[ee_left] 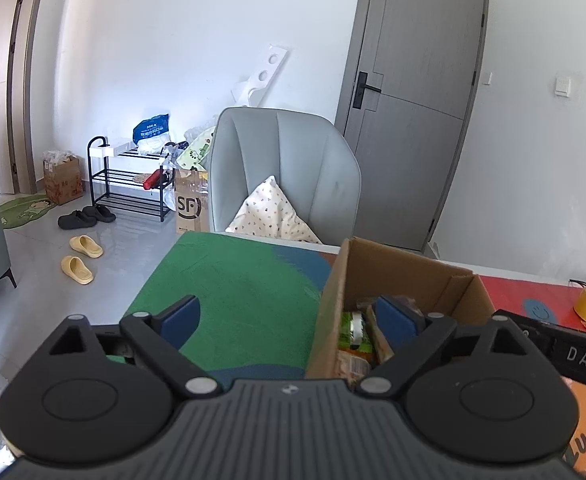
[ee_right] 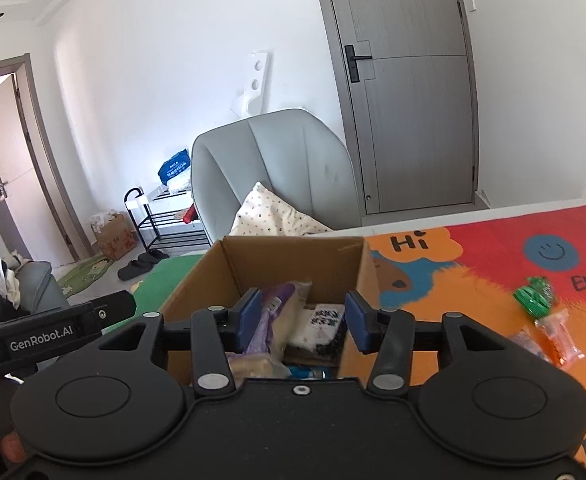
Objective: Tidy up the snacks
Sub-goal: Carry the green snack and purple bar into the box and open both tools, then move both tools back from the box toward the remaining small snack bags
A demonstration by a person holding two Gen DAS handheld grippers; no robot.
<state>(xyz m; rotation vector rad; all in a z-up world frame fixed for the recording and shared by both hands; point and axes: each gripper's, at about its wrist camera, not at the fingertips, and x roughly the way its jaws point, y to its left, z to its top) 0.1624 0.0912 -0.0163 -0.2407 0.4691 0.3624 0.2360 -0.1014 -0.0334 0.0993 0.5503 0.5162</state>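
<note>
Both grippers hang over the cardboard box (ee_right: 293, 264): left gripper (ee_left: 289, 320) spread wide with one pad (ee_left: 397, 320) inside the box wall, right gripper (ee_right: 299, 322) about half open above the packed snacks (ee_right: 277, 320), neither holding anything. Three loose packets, green packet (ee_right: 535, 300) and orange packet (ee_right: 559, 338) among them, lie right of the box. I'd lift the right gripper straight out, then pinch each packet mid-body so it doesn't fold.

The right gripper (ee_right: 299, 322), jaws apart and empty, hangs over the cardboard box (ee_right: 293, 258) of snack packets (ee_right: 285, 320) on the table (ee_right: 493, 272).
</note>
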